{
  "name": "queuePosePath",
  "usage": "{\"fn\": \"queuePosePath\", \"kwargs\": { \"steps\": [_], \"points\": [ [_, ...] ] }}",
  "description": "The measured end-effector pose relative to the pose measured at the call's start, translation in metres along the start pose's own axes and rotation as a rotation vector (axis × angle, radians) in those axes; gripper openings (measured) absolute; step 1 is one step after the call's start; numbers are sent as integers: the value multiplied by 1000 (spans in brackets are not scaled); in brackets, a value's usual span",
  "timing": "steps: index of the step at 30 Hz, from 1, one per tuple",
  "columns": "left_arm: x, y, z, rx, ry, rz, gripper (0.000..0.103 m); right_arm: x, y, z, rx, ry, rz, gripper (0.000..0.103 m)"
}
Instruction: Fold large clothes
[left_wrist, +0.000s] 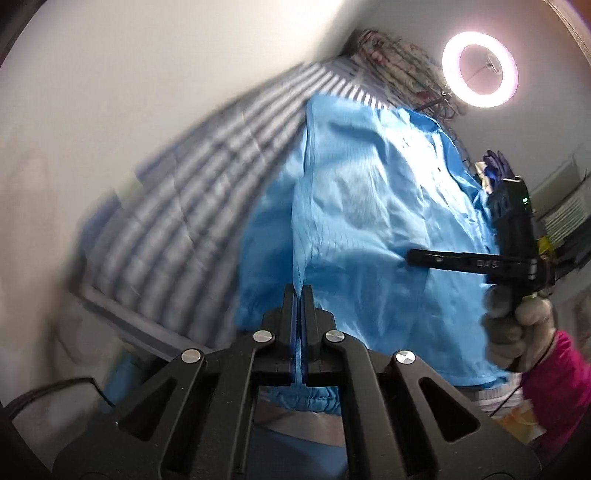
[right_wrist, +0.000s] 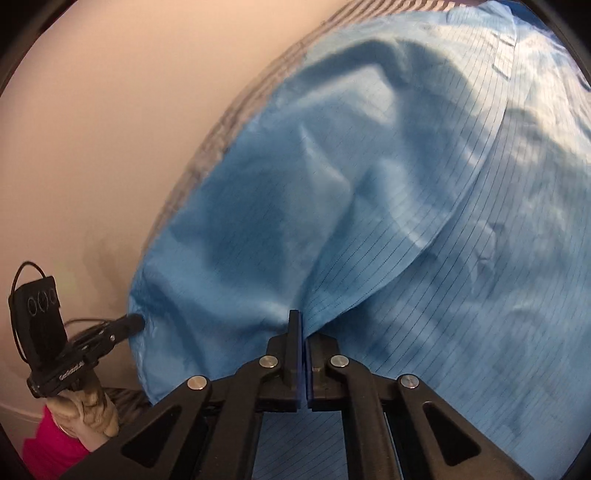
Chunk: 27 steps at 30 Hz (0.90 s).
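A: Garment (left_wrist: 369, 206) first. Where is it?

B: The large blue garment is lifted, hanging between the two tools over a striped blue-and-white bedcover (left_wrist: 177, 192). The cloth is thin, with fine dark lines running across it, and it sags in deep folds.

A: The left tool (left_wrist: 300, 291)?

B: Its fingers are pressed together on a fold of the blue cloth; a blue strip of the fabric shows in the slit between them. From the right wrist view the same tool (right_wrist: 138, 322) bites the garment's left edge, gripped by a gloved hand (right_wrist: 88, 410) with a pink sleeve (right_wrist: 51, 450) behind it.

A: And the right tool (right_wrist: 300, 321)?

B: Also clamped on the garment, where a curved seam runs down to its tips. In the left wrist view it (left_wrist: 410, 256) reaches in from the right and pinches the cloth, again held by a gloved hand (left_wrist: 517, 332).

A: Anything else around?

B: A lit ring light (left_wrist: 480, 68) at top right, and patterned fabric (left_wrist: 399, 70) bunched beside it. The bedcover is blurred.
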<state>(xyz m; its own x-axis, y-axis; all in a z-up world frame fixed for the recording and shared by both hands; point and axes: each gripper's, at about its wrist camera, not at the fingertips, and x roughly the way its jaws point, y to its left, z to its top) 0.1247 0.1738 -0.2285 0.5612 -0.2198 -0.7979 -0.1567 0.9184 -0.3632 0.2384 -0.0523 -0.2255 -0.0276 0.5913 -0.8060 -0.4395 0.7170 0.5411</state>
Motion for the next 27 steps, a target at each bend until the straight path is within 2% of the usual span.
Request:
{"fn": "queuePosePath", "kwargs": {
  "steps": [2,5,6,7,11,13,15,17,18,19,20,22,24,27],
  "points": [
    [3,7,-2,10,11,56,0,-12,0,-5,-2,-8,11,0],
    [34,23,-22,-12,130,109,0,1,-3,-11,-12,41,-24,0],
    [38,23,-28,-11,137,109,0,10,-3,-14,-12,63,-40,0],
    [36,22,-32,-6,133,109,0,14,-2,-17,-14,75,-45,0],
    [-1,8,-29,48,6,123,0,11,4,-21,-50,76,-71,0],
    [-7,9,-25,74,-24,172,0,15,5,-13,-42,63,-54,0],
    [3,14,-22,76,19,202,0,17,9,-8,-45,60,-53,0],
    [20,23,-27,48,100,202,0,14,11,-10,-62,79,-59,8],
    [25,30,-29,24,129,201,3,12,10,-11,-69,97,-66,13],
    [22,35,-30,-1,125,193,8,20,14,-5,-71,119,-67,31],
    [17,38,-30,-11,111,187,11,14,15,-6,-82,133,-71,35],
    [3,41,-25,-18,60,190,34,-4,16,-8,-120,106,-87,35],
    [-1,43,-16,-42,24,166,46,-30,21,-8,-174,34,-121,35],
    [6,44,1,-66,23,139,46,-52,33,6,-181,-82,-115,35]
  ]
}}
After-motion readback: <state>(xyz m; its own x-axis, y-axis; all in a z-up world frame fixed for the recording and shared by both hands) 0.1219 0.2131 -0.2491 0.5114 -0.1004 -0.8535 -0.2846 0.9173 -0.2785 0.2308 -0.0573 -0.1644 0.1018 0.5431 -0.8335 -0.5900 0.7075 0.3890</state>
